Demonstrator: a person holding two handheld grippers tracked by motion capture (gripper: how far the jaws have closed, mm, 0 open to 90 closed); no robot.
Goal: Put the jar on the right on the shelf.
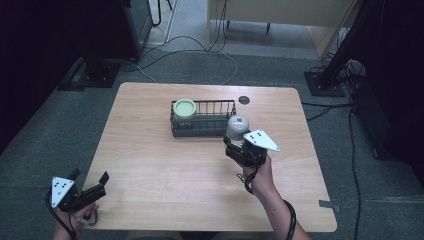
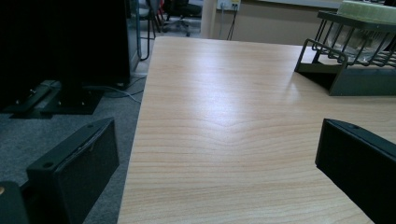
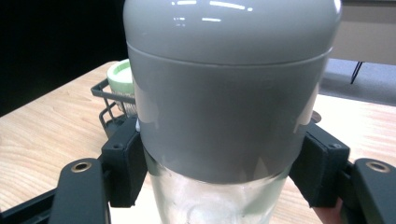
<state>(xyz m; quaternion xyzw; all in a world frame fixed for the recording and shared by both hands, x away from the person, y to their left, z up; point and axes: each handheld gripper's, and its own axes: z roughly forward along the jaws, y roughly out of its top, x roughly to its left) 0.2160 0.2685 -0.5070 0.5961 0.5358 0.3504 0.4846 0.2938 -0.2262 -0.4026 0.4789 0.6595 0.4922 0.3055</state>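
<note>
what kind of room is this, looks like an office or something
Probably an office or lab set up for recording: a wooden table on grey carpet, loose cables across the floor, and a black stand base.

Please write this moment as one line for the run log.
right hand-held gripper: shut on grey-lidded jar, near wire basket | left hand-held gripper: open, empty, at table corner | green-lidded jar: in basket

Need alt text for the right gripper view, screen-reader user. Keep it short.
Close-up of a clear glass jar with a grey domed lid, clamped between the right gripper's two black jaws just below the lid. Behind it on the left, a black wire basket holding a green-lidded jar stands on the light wooden table.
</note>
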